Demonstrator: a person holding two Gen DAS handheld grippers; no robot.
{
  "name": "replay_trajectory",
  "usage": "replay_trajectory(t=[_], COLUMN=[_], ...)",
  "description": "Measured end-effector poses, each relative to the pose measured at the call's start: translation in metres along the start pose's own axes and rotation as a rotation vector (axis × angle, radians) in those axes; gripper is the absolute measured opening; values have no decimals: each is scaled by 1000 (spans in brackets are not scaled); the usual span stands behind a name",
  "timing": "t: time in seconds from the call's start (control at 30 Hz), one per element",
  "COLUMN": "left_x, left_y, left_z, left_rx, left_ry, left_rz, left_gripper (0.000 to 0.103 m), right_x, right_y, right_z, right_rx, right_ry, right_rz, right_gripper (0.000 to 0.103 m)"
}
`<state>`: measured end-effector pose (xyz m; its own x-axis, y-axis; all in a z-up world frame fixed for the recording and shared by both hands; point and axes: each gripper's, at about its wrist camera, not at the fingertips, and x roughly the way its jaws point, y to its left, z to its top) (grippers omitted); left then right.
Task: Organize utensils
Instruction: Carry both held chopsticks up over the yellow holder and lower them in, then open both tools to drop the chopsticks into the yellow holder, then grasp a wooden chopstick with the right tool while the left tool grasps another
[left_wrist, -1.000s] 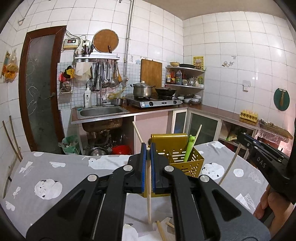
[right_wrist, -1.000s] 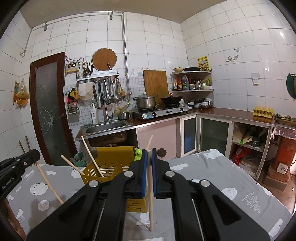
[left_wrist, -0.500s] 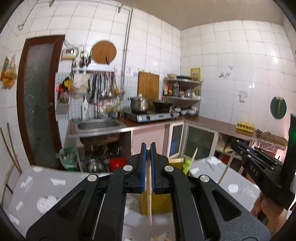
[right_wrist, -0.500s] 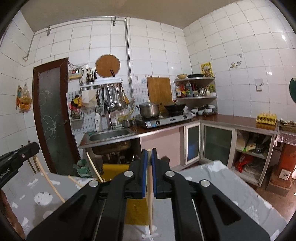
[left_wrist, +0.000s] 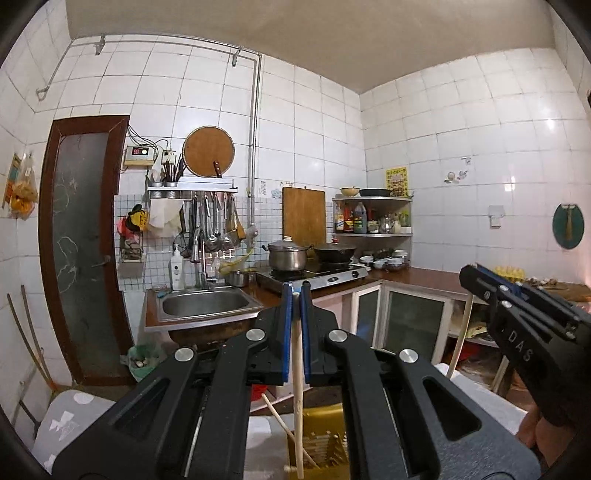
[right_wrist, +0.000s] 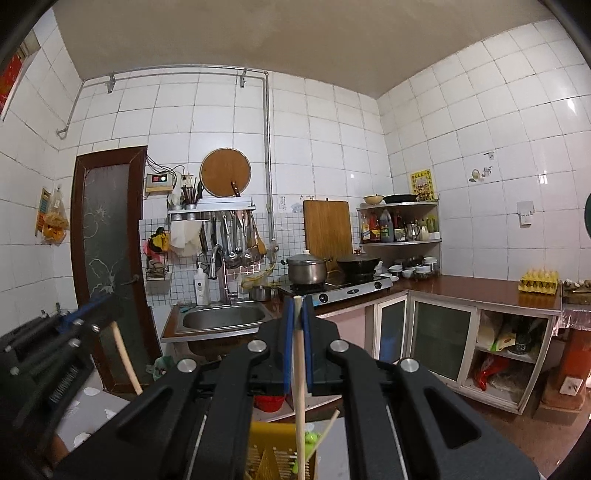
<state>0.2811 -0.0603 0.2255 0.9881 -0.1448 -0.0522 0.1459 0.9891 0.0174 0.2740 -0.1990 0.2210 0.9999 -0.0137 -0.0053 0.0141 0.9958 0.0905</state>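
With one chopstick (left_wrist: 297, 369) clamped upright in the left gripper (left_wrist: 296, 295) and another chopstick (right_wrist: 300, 373) in the right gripper (right_wrist: 297, 300), a careful lowering into the yellow holder (right_wrist: 271, 454) is called for next.

Both views are evenly and fairly brightly lit, with soft light and no hard shadows. Glare sits on the glossy wall tiles (left_wrist: 550, 125) toward two o'clock in the left wrist view, and again on the tiles (right_wrist: 570, 105) at two o'clock in the right wrist view. The ceiling (right_wrist: 295, 40) at twelve o'clock looks dull and grainy. Fisheye distortion bows the tile lines and the pipe (left_wrist: 255, 147), strongest toward the rim, where a black vignette closes each corner. The near black tongs (left_wrist: 295, 291) at six o'clock look slightly soft; the far kitchen is sharp.
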Motion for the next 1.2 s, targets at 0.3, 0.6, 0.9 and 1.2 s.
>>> replay_trajectory(t=[0.3,0.6,0.9,1.2], left_x=[61,77,23,-19], left_y=[13,28,58,86], left_z=[-48,-85,-74,-115], left_rx=[-69,-45,-60,-100], left_ry=[97,242,256,399], left_rz=[18,21,52,64], left_gripper=[3,17,94,98], right_x=[54,76,33,-25], right_y=[2,-23,-45,-45], right_z=[-47,-95,-101,-162], right_rx=[6,25,-15,-21], right_ry=[86,253,328,465], right_rz=[-18,-24,-81,-35], right_gripper=[5,7,70,70])
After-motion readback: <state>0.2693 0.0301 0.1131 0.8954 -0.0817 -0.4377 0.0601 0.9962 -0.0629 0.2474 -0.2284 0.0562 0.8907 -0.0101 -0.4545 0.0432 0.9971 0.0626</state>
